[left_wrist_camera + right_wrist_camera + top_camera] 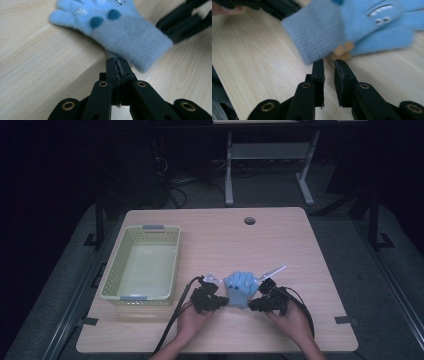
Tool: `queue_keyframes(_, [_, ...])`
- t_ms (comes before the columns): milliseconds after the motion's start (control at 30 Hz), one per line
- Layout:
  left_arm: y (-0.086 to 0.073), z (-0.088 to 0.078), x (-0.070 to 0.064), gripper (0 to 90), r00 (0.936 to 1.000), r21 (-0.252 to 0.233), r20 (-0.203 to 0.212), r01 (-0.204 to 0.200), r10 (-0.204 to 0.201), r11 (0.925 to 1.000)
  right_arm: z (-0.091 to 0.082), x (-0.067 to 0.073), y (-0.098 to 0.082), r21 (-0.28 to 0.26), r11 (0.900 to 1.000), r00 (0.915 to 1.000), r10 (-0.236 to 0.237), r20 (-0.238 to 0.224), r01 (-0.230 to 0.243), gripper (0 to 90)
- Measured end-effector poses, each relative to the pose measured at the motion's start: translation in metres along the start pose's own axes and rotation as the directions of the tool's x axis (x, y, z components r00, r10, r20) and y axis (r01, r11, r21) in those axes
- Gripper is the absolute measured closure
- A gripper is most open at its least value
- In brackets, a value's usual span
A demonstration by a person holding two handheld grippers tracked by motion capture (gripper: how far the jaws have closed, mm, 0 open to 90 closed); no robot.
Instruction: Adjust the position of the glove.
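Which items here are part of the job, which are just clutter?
In the job:
- blue glove
- left gripper, shut at the glove's cuff
- right gripper, slightly open beside the glove

Lying about:
- green basket, nothing in it
- clear plastic piece behind the glove

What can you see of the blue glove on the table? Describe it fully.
The blue glove is a small, fuzzy knitted one in light blue, with a greyer ribbed cuff and darker blue dots near the fingers. It lies flat on the wooden table, fingers pointing away from the person, cuff towards them. The left hand-held gripper has its jaws shut at the cuff's edge; whether they pinch fabric is unclear. The right hand-held gripper, jaws slightly apart, sits just short of the cuff.
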State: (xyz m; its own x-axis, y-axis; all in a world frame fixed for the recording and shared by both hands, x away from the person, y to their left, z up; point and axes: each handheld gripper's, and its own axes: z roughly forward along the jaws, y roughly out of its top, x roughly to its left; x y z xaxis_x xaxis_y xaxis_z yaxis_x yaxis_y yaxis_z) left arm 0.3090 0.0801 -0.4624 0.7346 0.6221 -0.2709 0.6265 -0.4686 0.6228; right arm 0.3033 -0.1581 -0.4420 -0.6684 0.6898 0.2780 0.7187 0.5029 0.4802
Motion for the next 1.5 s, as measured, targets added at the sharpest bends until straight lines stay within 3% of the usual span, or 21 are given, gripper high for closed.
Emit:
queue_keyframes(133, [0.002,-0.002,0.006,86.8,0.9999,-0.006,-0.01,0.006,-0.006,1.0,-0.012,-0.005,0.008,-0.067,0.998,0.9996,0.013,0.023,-0.012,66.3])
queue_keyframes(267, [0.004,-0.001,0.01,85.0,0.9998,-0.006,-0.021,0.003,-0.003,1.0,-0.004,-0.006,0.031,-0.114,0.993,0.9986,-0.013,0.051,0.018,61.0])
queue_keyframes(433, [0.003,0.0,0.009,83.5,0.9995,-0.028,-0.022,0.021,-0.022,0.9994,0.019,-0.004,0.053,-0.088,0.993,0.9916,-0.072,0.108,0.082,59.2])
queue_keyframes(567, [0.003,-0.002,0.011,82.5,0.9997,-0.024,-0.021,0.008,-0.008,0.9997,0.035,-0.007,0.056,-0.021,0.995,0.9885,-0.096,0.117,0.099,68.5])
queue_keyframes(733, [0.002,-0.003,0.011,81.9,0.9996,-0.041,-0.024,0.014,-0.015,0.9991,0.039,-0.001,0.055,-0.019,0.992,0.9818,-0.123,0.145,0.127,83.1])
queue_keyframes(867, [0.001,-0.005,0.013,81.4,0.9996,-0.042,-0.025,0.012,-0.013,0.9991,0.033,0.007,0.058,-0.042,0.986,0.9707,-0.148,0.189,0.158,85.5])
queue_keyframes(967, [0.001,-0.007,0.013,81.4,0.9992,-0.061,-0.024,0.031,-0.033,0.9976,0.019,0.01,0.059,-0.116,0.985,0.9793,-0.103,0.174,0.125,85.1])
queue_keyframes(1000, [0.001,-0.008,0.014,81.4,0.9995,-0.054,-0.029,0.014,-0.015,0.9984,0.014,0.011,0.059,-0.136,0.985,0.9825,-0.082,0.167,0.105,85.0])
queue_keyframes(1067, [0.001,-0.009,0.014,81.3,0.9994,-0.063,-0.026,0.019,-0.02,0.9979,0.007,0.011,0.057,-0.156,0.986,0.9875,-0.039,0.153,0.063,84.8])
queue_keyframes(1200, [0.001,-0.009,0.014,80.9,0.9993,-0.073,-0.023,0.026,-0.028,0.997,0.0,0.004,0.051,-0.184,0.983,0.9894,0.049,0.137,-0.023,84.7])
queue_keyframes(1367, [0.001,-0.009,0.015,80.7,0.9993,-0.066,-0.024,0.027,-0.029,0.9974,0.007,-0.01,0.04,-0.181,0.977,0.977,0.141,0.16,-0.111,82.6])
queue_keyframes(1500, [0.002,-0.006,0.015,80.1,0.999,-0.069,-0.022,0.037,-0.039,0.9969,0.019,-0.015,0.036,-0.159,0.975,0.9699,0.182,0.162,-0.156,68.7])
